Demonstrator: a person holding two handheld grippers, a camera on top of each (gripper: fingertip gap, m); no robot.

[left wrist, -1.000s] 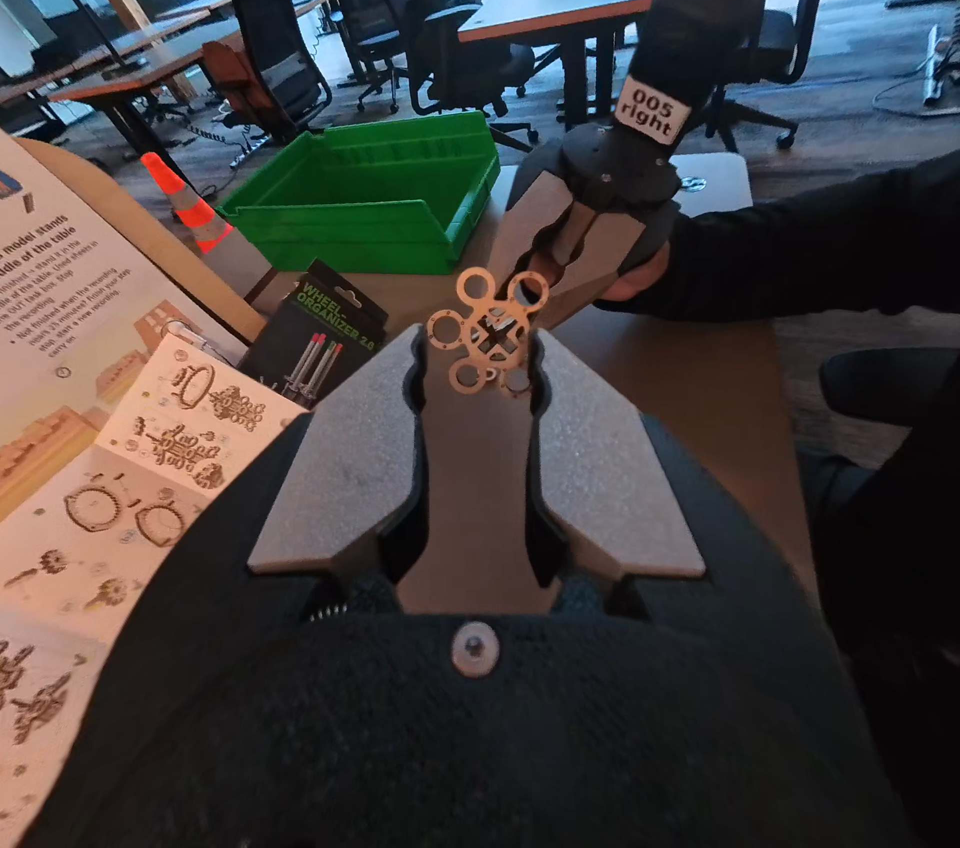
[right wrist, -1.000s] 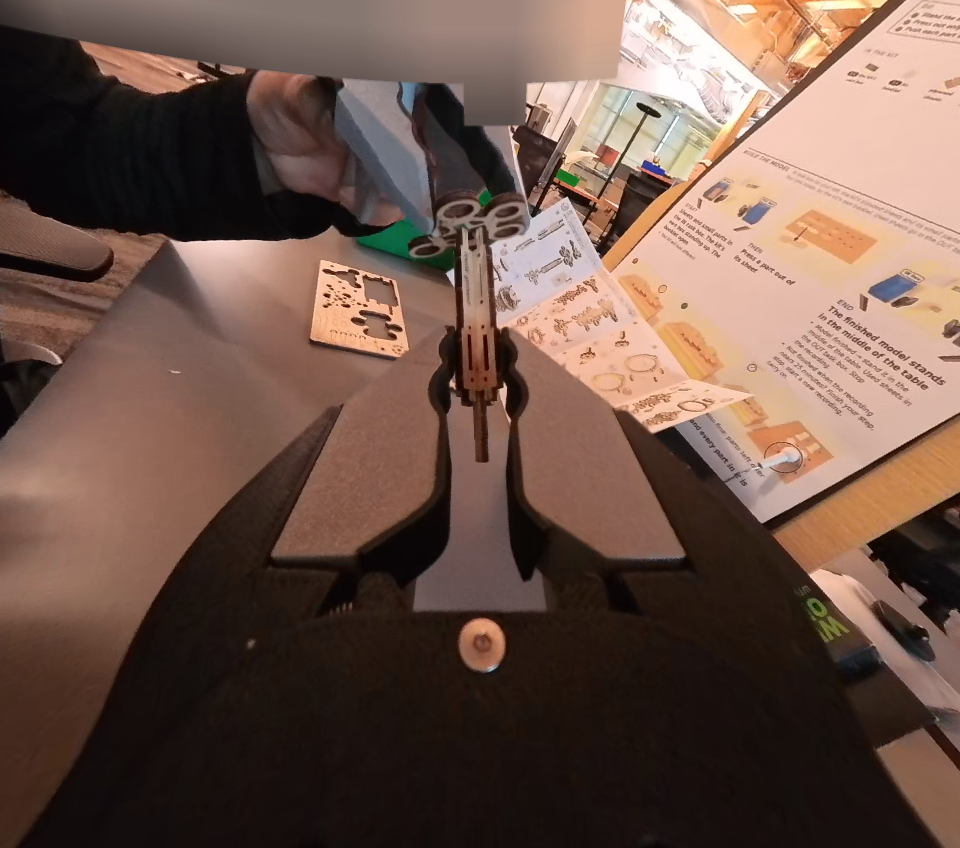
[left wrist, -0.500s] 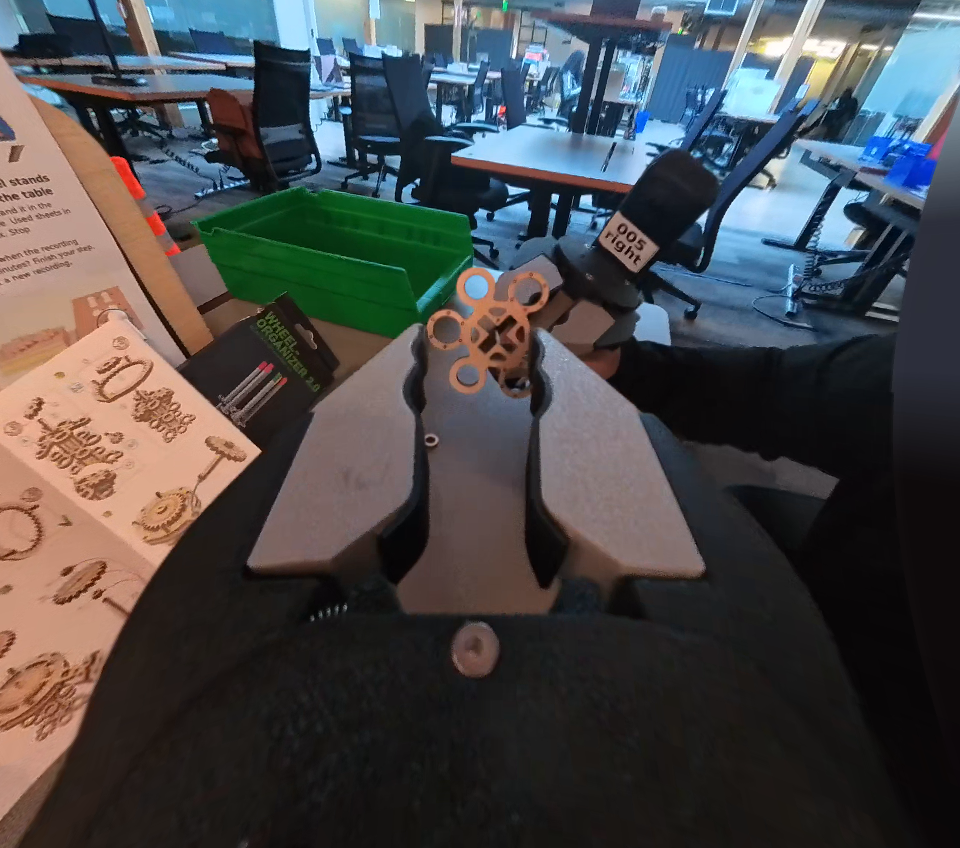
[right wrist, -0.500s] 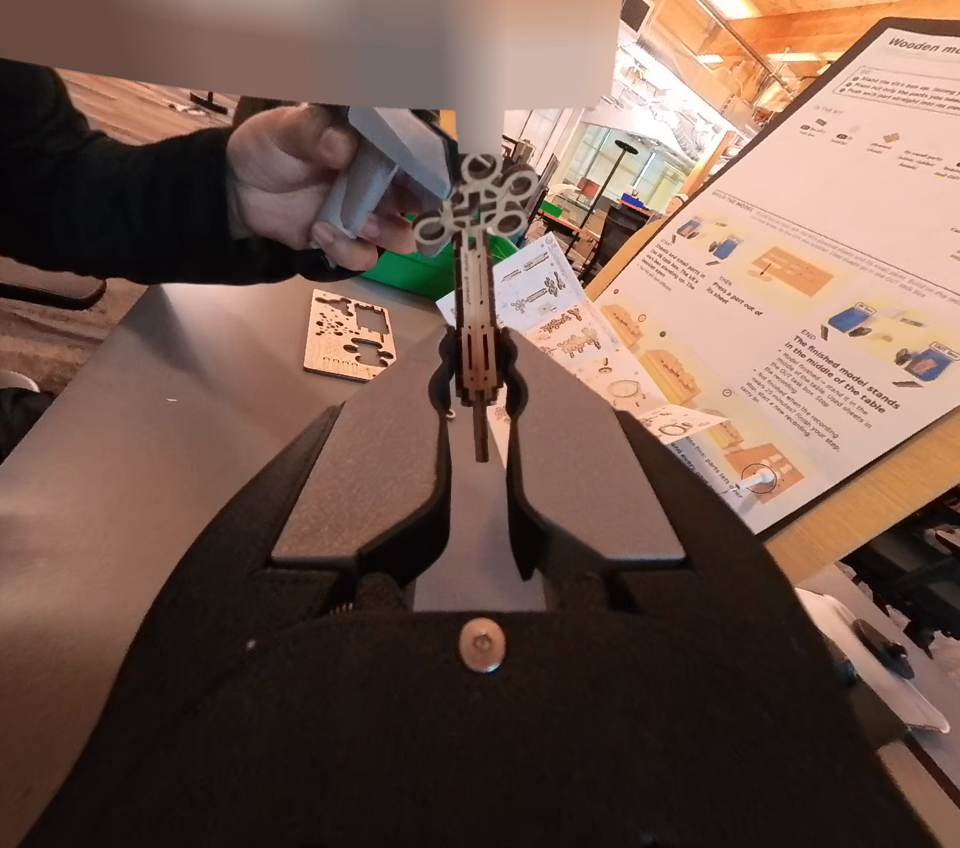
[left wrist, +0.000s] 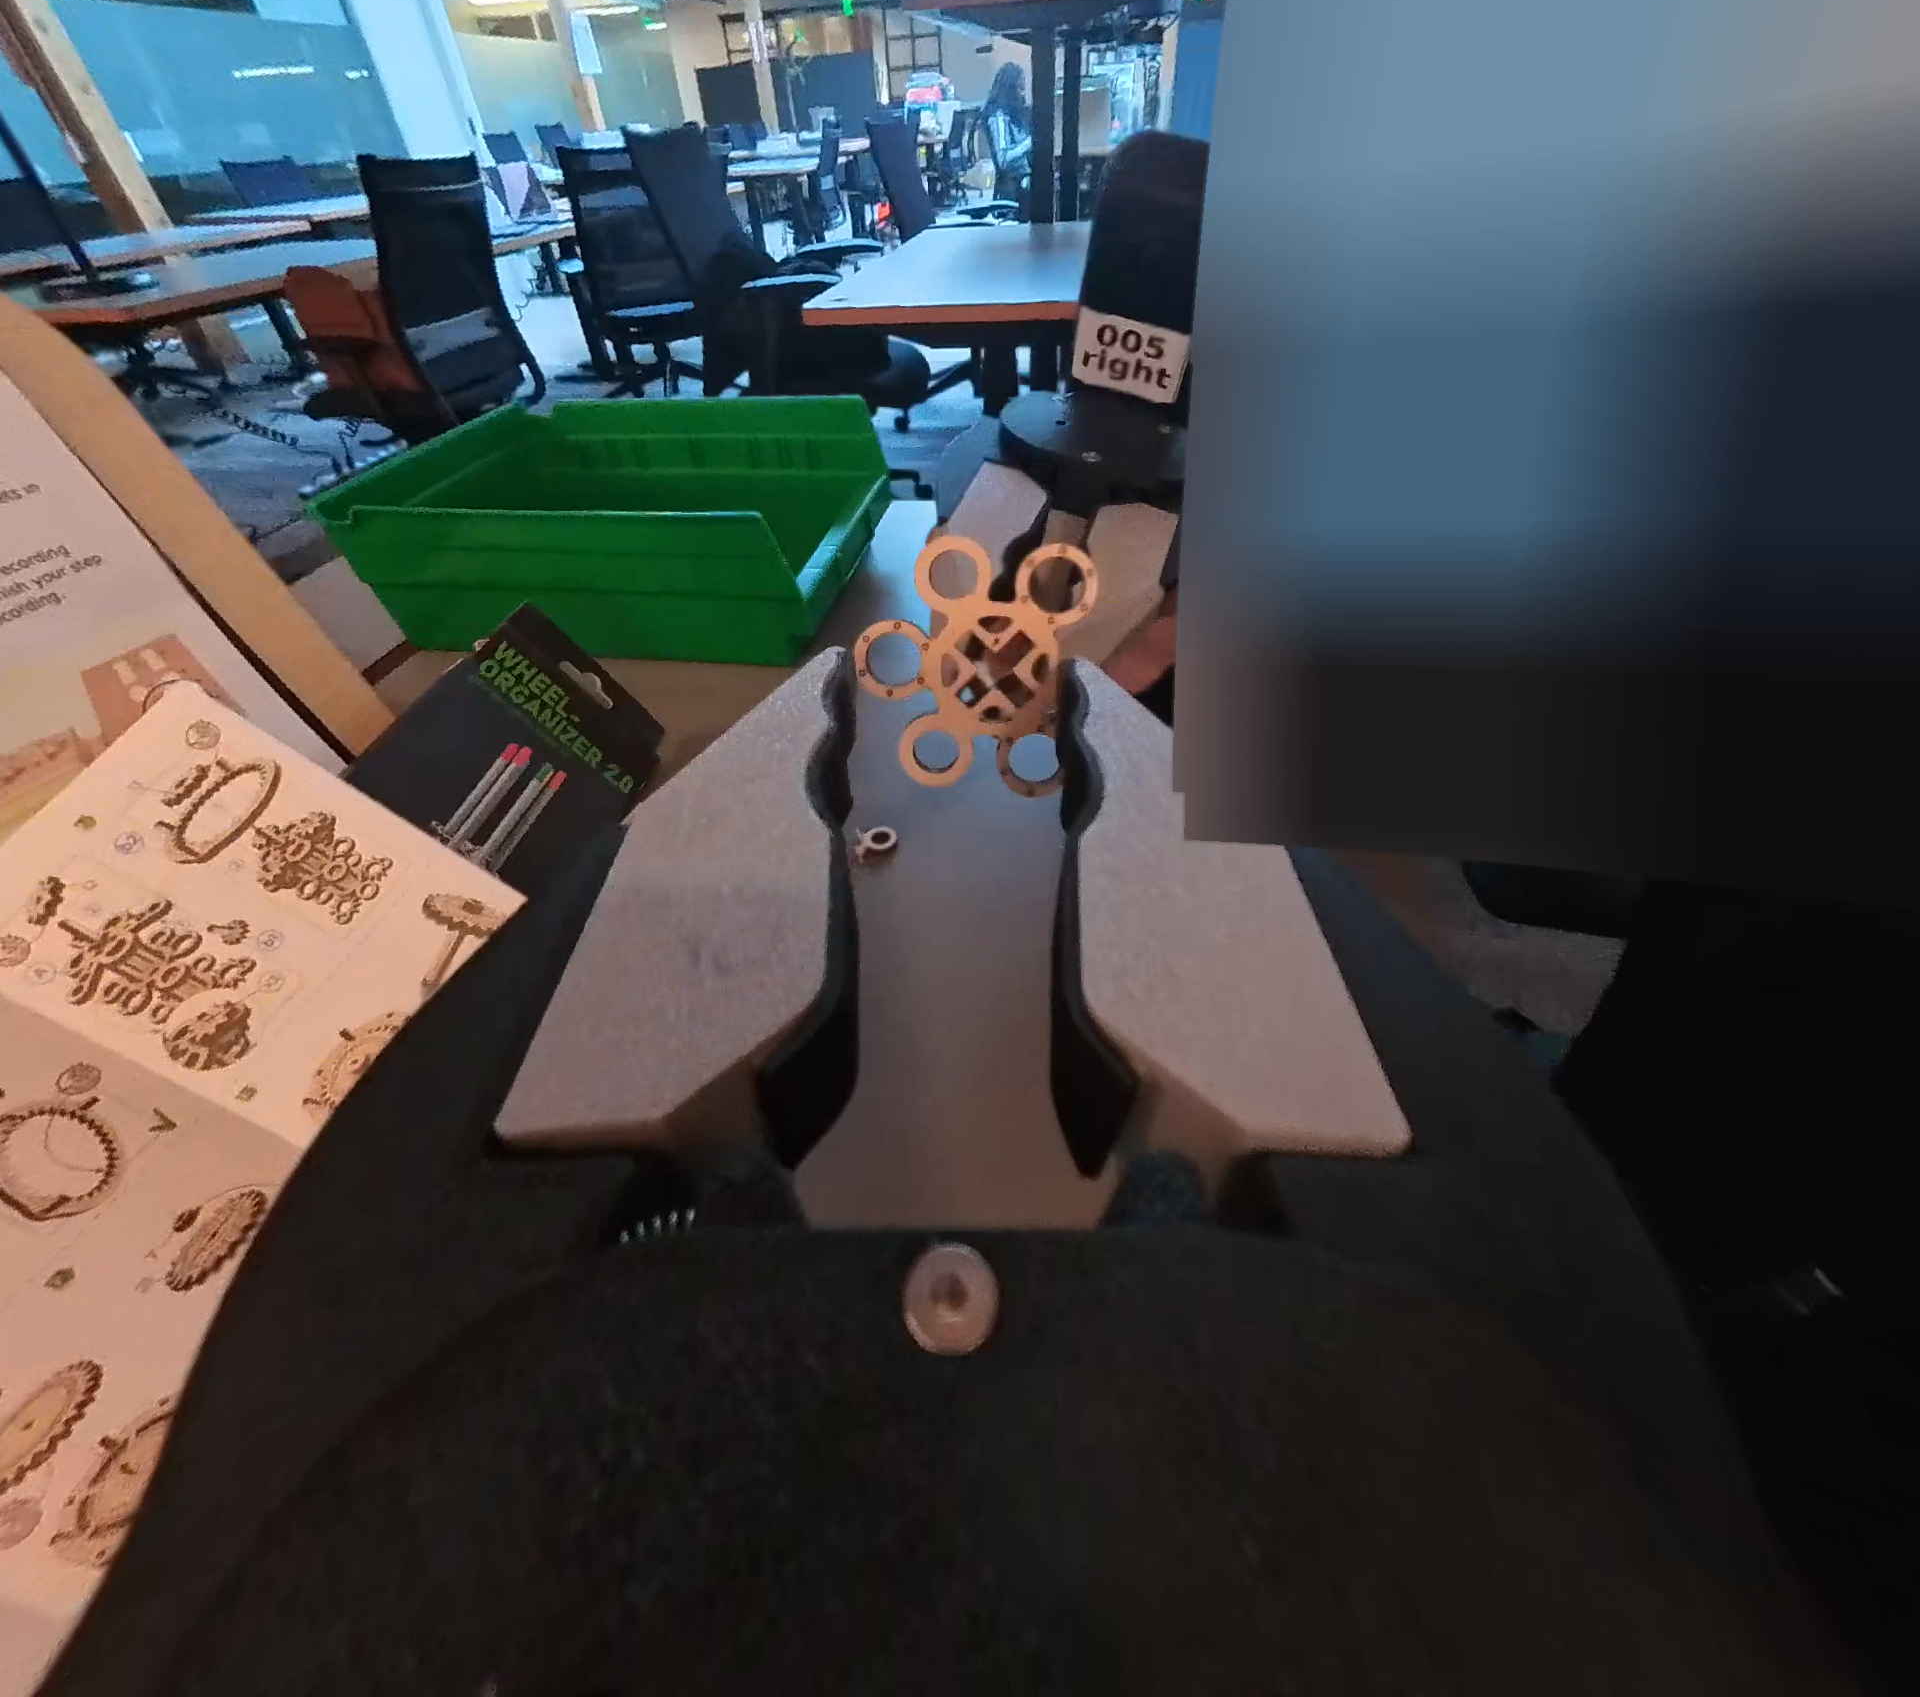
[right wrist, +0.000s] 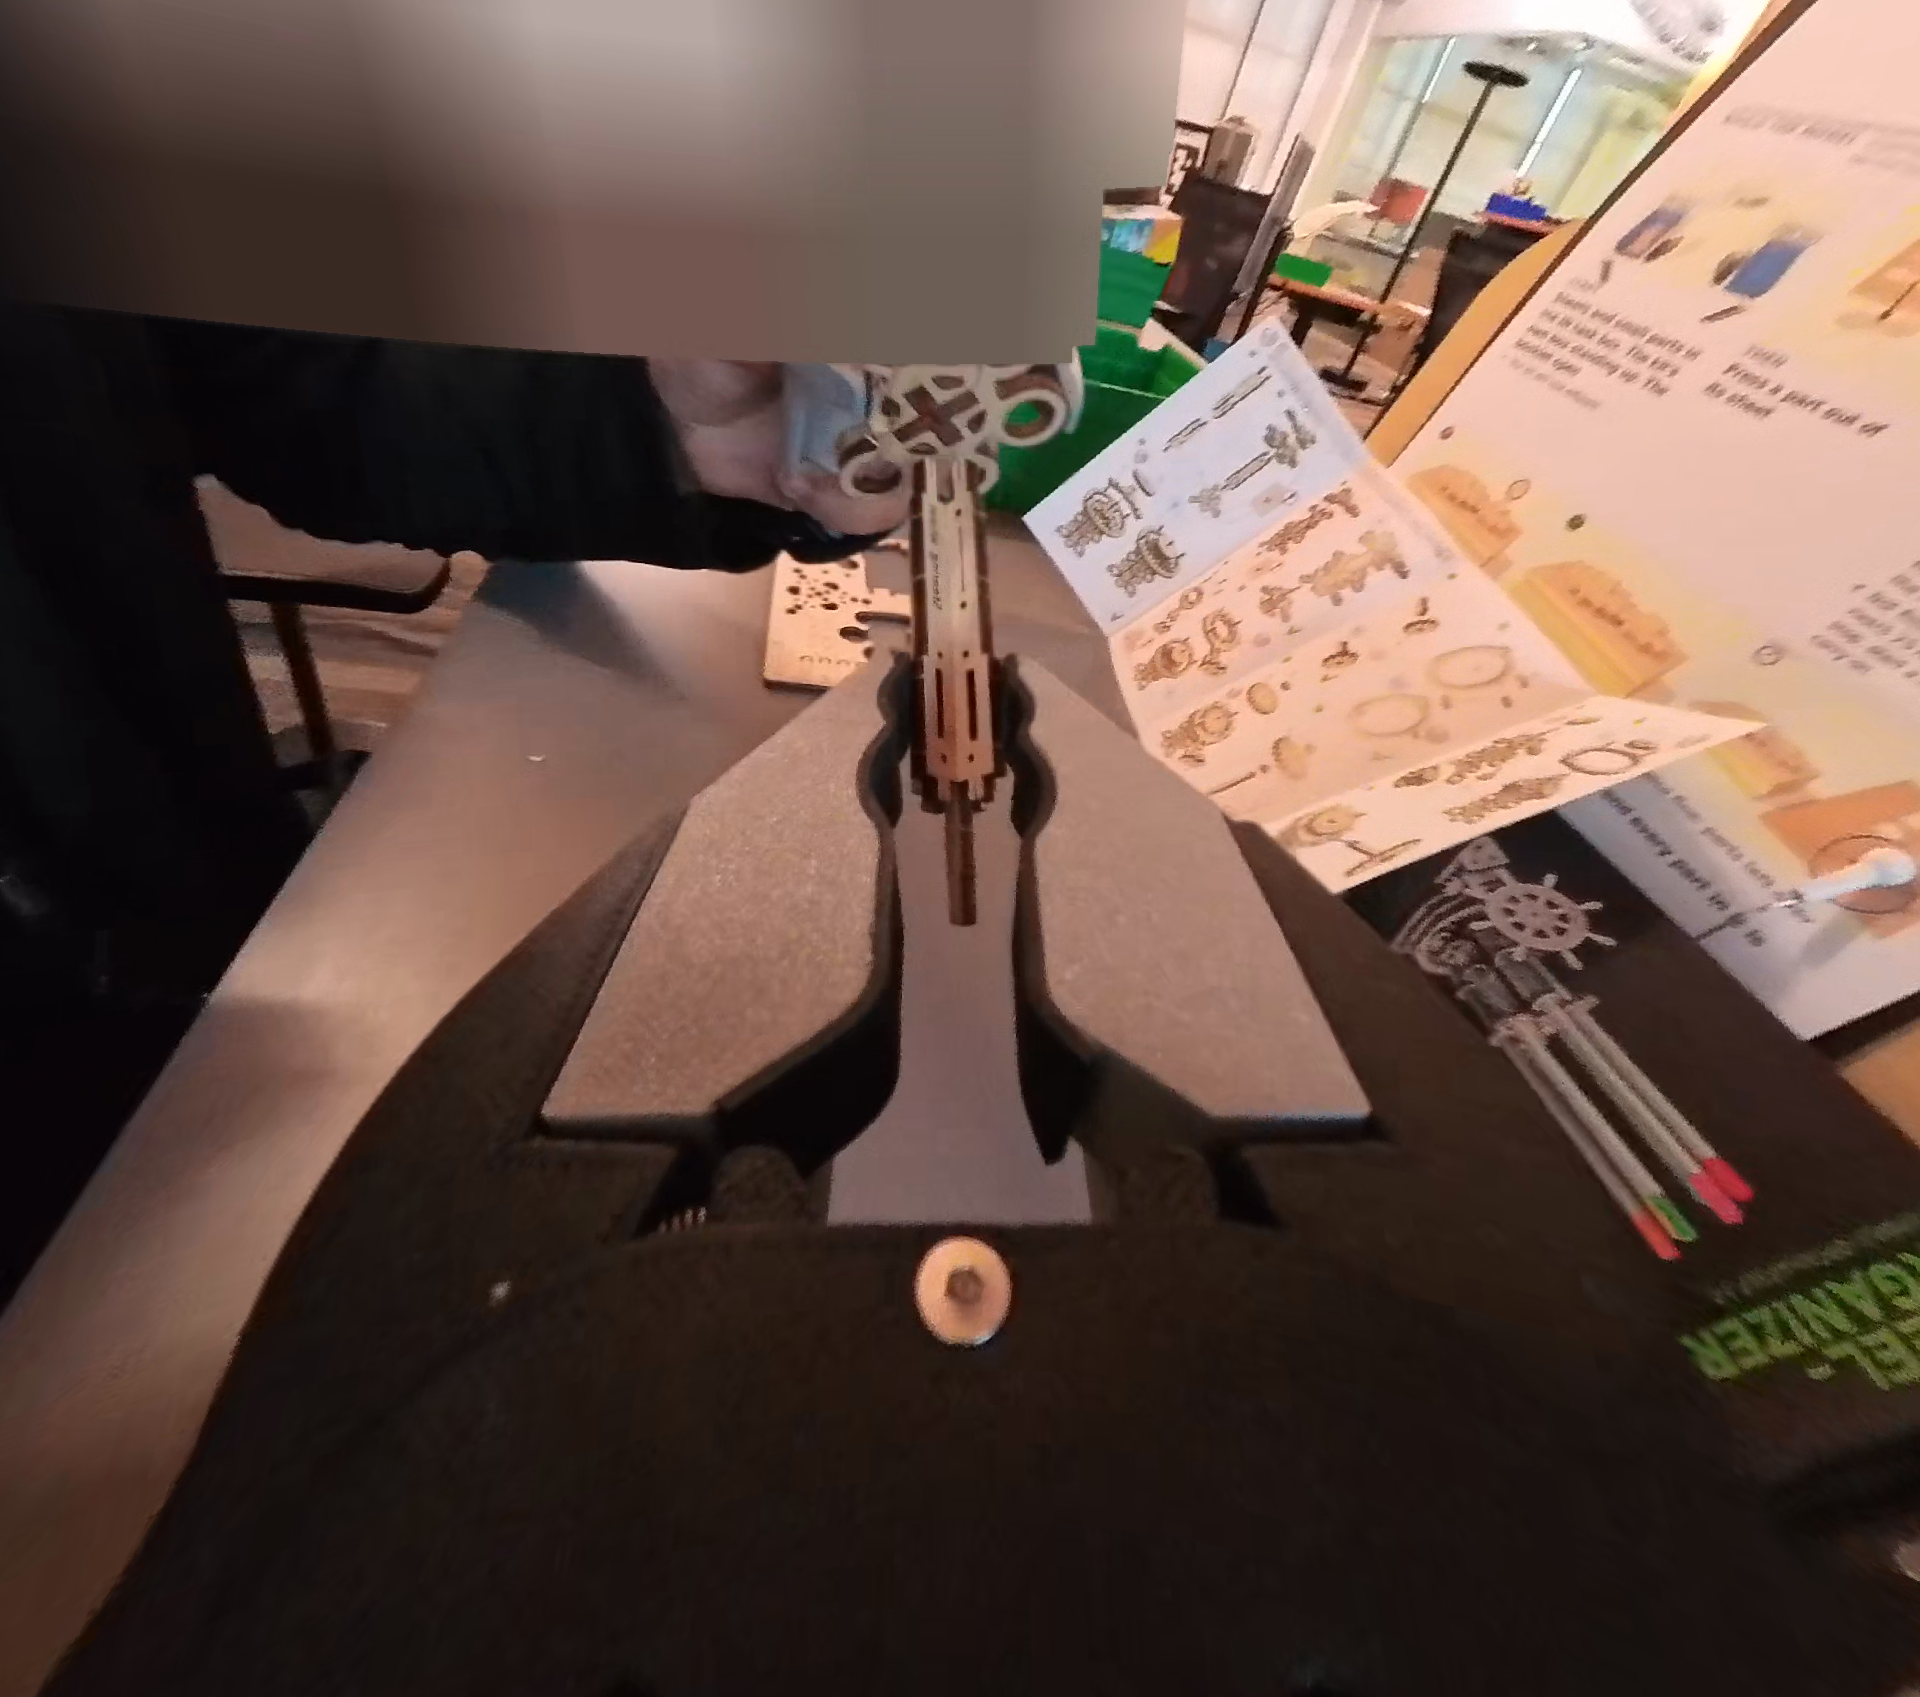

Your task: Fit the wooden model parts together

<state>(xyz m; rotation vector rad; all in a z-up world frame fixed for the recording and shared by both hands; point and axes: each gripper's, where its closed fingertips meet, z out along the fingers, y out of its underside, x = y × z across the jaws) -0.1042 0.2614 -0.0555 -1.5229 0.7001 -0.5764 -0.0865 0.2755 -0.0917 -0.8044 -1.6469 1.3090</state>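
Currently, left wrist view: our left gripper (left wrist: pixel 961 712) is spread wide, gripping nothing; the ringed wooden disc (left wrist: pixel 977 671) floats between its tips, a green bin (left wrist: pixel 623 525) beyond. Right wrist view: our right gripper (right wrist: pixel 956 712) is clamped on the slotted wooden shaft (right wrist: pixel 948 608), disc seated on its far end. Thin ply, light and brittle, so we'd grip flat faces. Table (right wrist: pixel 571 712) ahead is open; the leaflet (right wrist: pixel 1299 608) crowds the right.

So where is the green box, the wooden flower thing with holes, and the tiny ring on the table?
green box (left wrist: pixel 582 551), left wrist view, on its front wall.
wooden flower thing (left wrist: pixel 977 671), left wrist view, on its crossed middle.
tiny ring (left wrist: pixel 878 842), left wrist view, on the ring itself, lying on the table.
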